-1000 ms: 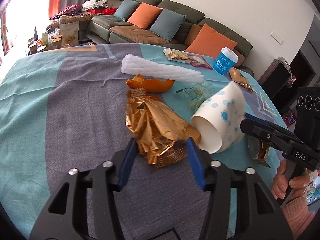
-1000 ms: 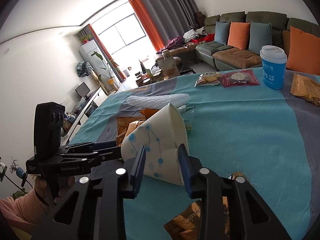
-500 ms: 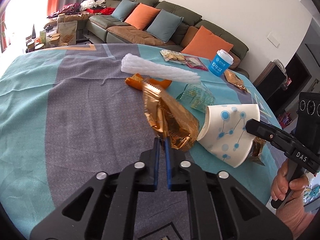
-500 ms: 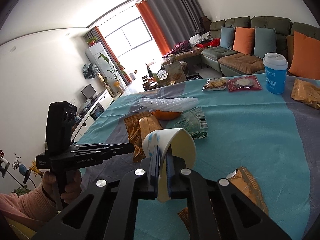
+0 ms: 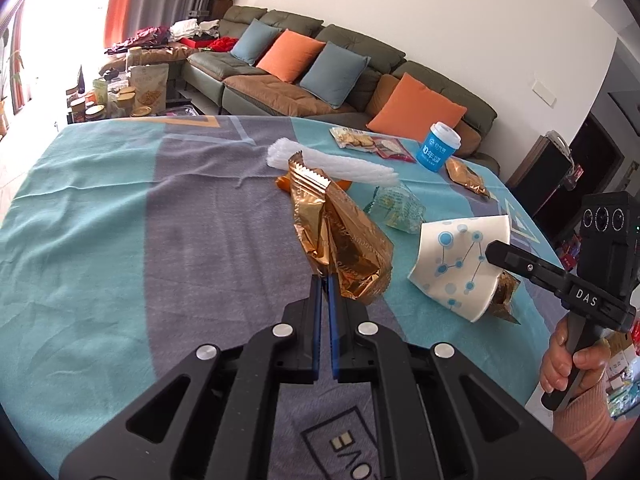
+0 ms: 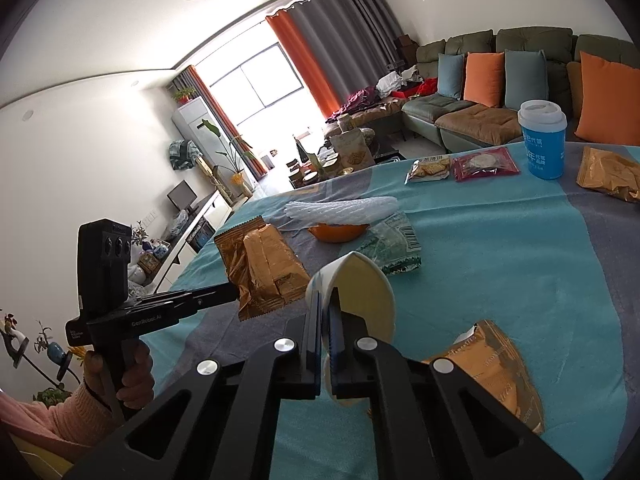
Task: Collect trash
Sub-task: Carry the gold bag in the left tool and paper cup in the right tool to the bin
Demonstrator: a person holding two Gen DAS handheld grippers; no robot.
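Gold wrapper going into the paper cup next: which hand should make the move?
Left, probably. Its claw is shut on the gold wrapper, lifted beside the paper cup. The right claw pinches the cup's rim, mouth facing away from the wrapper, so it must turn.

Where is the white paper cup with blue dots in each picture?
Left wrist view: the paper cup is at right of middle, pinched by the right gripper.
Right wrist view: the cup is at centre, just ahead of the camera.
Shared landmark: the blue lidded cup by the sofa.
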